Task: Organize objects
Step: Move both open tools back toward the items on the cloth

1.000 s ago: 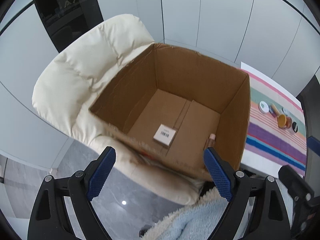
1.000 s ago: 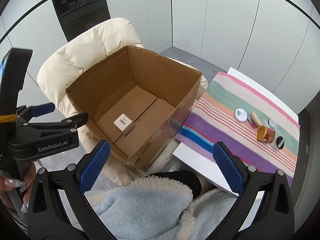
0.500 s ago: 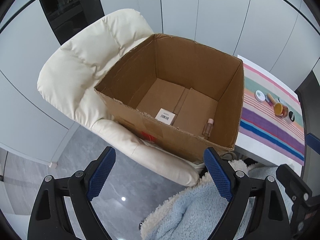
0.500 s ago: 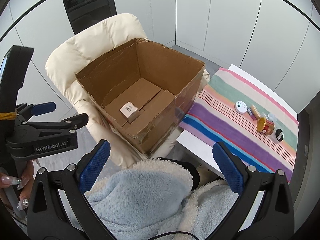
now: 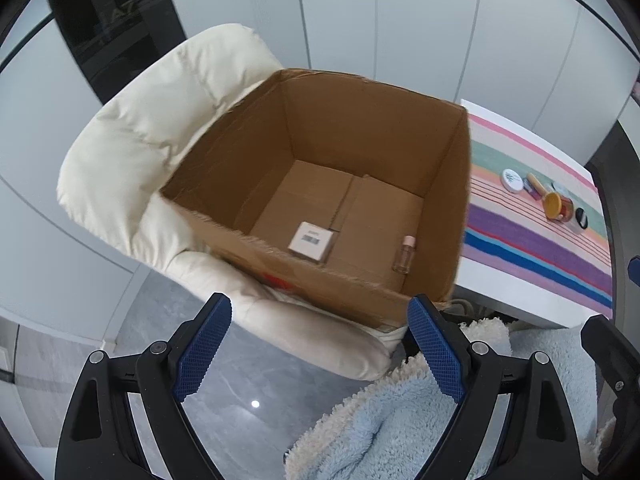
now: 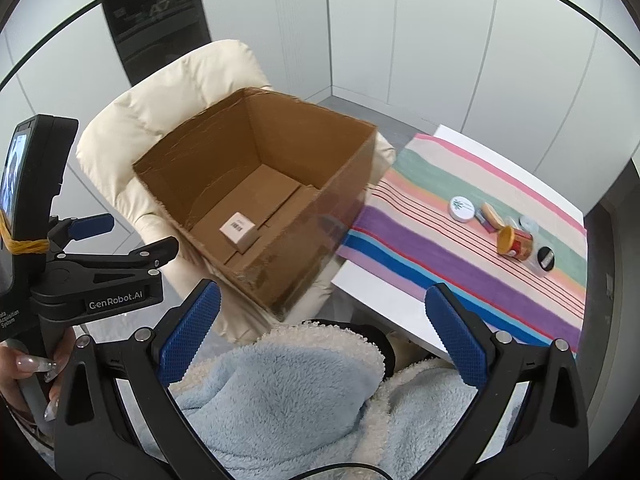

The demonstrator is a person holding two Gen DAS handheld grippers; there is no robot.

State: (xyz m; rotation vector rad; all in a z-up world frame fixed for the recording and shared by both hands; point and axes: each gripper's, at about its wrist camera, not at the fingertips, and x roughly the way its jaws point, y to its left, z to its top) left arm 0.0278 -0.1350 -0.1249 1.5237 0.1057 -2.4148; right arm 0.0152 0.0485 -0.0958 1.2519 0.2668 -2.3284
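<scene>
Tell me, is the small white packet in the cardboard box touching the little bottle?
Apart. The left wrist view shows the white packet and the little bottle lying on the floor of the cardboard box with bare cardboard between them.

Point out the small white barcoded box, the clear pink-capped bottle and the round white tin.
small white barcoded box (image 5: 311, 240), left wrist view, top face
clear pink-capped bottle (image 5: 404, 256), left wrist view, body
round white tin (image 6: 461, 209), right wrist view, lid
</scene>
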